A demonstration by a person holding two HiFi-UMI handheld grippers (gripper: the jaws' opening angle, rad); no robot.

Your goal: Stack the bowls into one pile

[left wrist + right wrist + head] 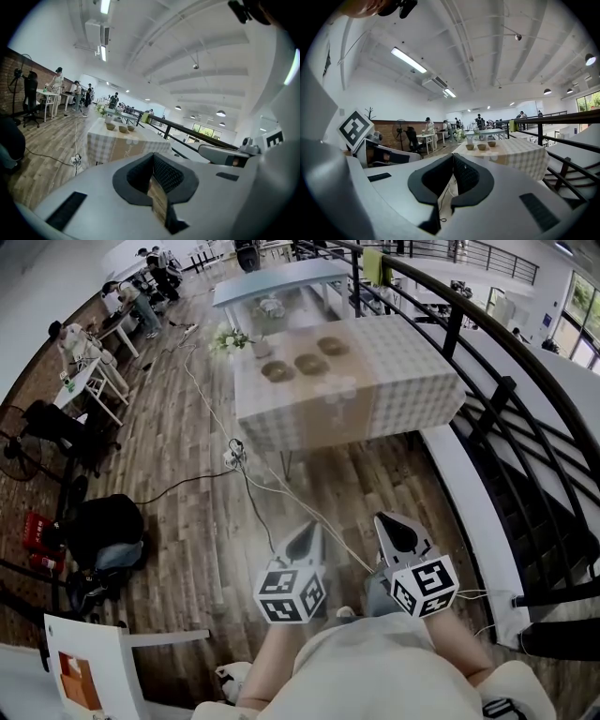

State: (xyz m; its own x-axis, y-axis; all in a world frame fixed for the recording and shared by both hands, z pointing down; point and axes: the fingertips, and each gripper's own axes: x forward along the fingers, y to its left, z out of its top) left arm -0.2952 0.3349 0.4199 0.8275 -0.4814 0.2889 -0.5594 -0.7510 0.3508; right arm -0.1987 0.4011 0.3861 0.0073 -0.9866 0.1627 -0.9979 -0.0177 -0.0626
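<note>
Three brown bowls stand apart in a row on a table with a checked cloth (412, 362), far ahead of me: left bowl (277, 371), middle bowl (311, 364), right bowl (333, 346). They show small in the left gripper view (123, 129) and the right gripper view (481, 146). My left gripper (305, 532) and right gripper (394, 525) are held side by side over the wood floor, well short of the table. Both are shut with nothing between the jaws.
A vase of white flowers (231, 338) stands at the table's far left corner. A white cable and power strip (232, 458) lie on the floor before the table. A black railing (487, 418) runs along the right. Desks and several people sit far left.
</note>
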